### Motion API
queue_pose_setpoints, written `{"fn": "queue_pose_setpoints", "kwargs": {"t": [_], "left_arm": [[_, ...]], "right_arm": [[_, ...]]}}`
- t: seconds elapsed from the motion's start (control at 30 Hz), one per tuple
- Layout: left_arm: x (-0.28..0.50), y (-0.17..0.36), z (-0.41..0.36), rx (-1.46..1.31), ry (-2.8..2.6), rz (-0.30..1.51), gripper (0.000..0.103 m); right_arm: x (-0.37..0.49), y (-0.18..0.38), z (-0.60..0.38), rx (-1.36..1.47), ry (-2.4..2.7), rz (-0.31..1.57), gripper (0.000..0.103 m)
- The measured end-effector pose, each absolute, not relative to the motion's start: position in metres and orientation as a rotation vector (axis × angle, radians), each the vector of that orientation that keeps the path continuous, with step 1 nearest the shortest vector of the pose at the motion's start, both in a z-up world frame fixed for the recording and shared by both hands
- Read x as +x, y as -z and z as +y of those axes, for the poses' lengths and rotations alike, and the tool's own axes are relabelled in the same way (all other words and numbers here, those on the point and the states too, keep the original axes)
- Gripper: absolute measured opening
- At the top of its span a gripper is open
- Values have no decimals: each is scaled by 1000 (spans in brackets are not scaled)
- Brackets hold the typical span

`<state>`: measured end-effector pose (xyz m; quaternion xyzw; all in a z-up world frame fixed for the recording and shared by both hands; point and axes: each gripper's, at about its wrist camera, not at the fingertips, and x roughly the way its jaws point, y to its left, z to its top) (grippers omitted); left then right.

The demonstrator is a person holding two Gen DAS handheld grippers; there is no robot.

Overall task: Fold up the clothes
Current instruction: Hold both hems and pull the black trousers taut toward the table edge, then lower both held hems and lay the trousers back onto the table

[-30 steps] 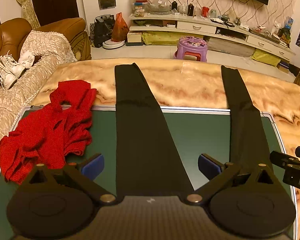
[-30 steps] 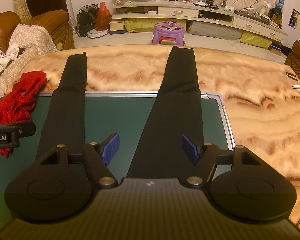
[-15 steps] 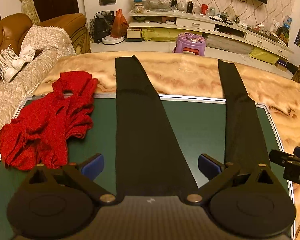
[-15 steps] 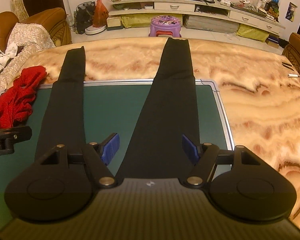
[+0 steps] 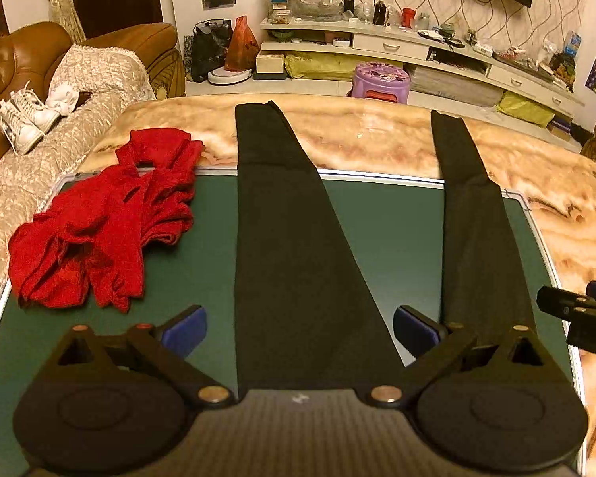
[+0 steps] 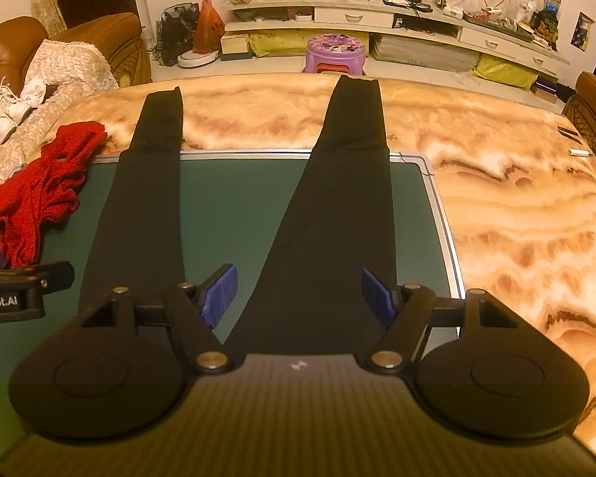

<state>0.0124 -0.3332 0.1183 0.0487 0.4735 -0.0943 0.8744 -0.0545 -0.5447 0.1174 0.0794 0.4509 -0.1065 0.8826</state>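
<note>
Black trousers lie flat on the green mat, legs spread in a V toward the far edge. The left leg (image 5: 294,262) runs between the fingers of my left gripper (image 5: 300,332), which is open and empty above it. The right leg (image 6: 337,214) runs between the fingers of my right gripper (image 6: 300,296), also open and empty. Each view shows the other leg too, the right one in the left wrist view (image 5: 476,230) and the left one in the right wrist view (image 6: 139,206). The waist is hidden under the grippers.
A crumpled red garment (image 5: 103,218) lies at the mat's left edge. The green mat (image 5: 381,230) sits on a marble table (image 6: 516,206). A sofa with white shoes (image 5: 24,119) stands to the left. A purple stool (image 6: 335,53) is beyond the table.
Both grippers have risen or drawn back slightly, so more of the table and trouser legs shows. The fingers stay open and the trousers have not moved.
</note>
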Motion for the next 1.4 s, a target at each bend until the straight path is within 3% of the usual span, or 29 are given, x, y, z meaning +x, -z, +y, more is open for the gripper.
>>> {"fn": "queue_pose_setpoints", "kwargs": {"t": [1.4], "left_arm": [[-129, -116, -304, 130, 185, 928, 102]], "right_arm": [[-168, -106, -492, 102, 179, 949, 77]]}}
